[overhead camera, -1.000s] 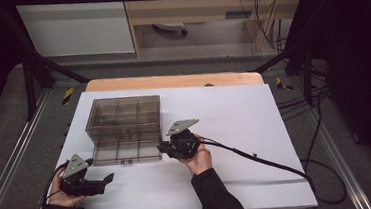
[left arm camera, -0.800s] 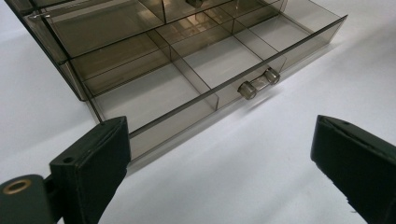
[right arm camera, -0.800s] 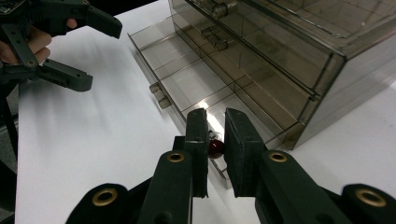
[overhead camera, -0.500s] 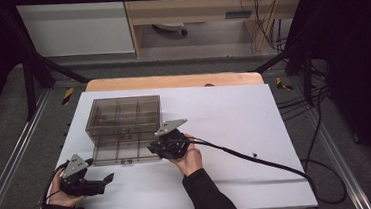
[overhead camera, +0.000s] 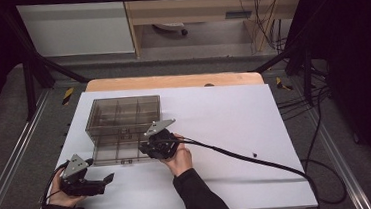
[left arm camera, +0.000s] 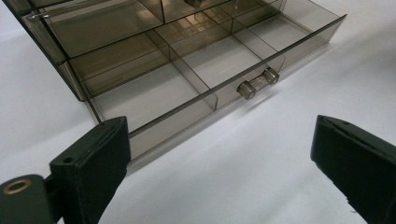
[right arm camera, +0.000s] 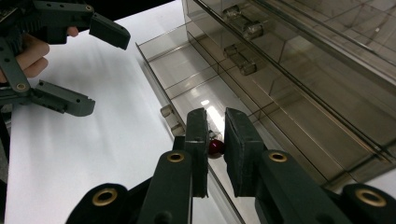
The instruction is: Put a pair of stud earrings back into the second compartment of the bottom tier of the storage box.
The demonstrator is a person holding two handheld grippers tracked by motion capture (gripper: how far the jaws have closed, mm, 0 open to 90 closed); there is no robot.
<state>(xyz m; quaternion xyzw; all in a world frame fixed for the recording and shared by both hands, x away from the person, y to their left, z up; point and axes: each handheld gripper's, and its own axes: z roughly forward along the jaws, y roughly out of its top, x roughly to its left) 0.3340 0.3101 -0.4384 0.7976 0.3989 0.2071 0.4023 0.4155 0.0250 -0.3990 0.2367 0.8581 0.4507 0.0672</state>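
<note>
Drawer [left arm camera: 187,88] open at frame centre; right gripper [right arm camera: 215,140] clamps red bead [right arm camera: 215,148] above it, undelivered; left gripper [left arm camera: 219,172] gapes empty.

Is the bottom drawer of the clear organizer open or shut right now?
Open: the bottom drawer is pulled out from the organizer, its divided compartments exposed from above, handle forward.

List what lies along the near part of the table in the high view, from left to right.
Left gripper → right gripper at the smoky plastic drawer box → black cable → small dark speck on the white table.
</note>
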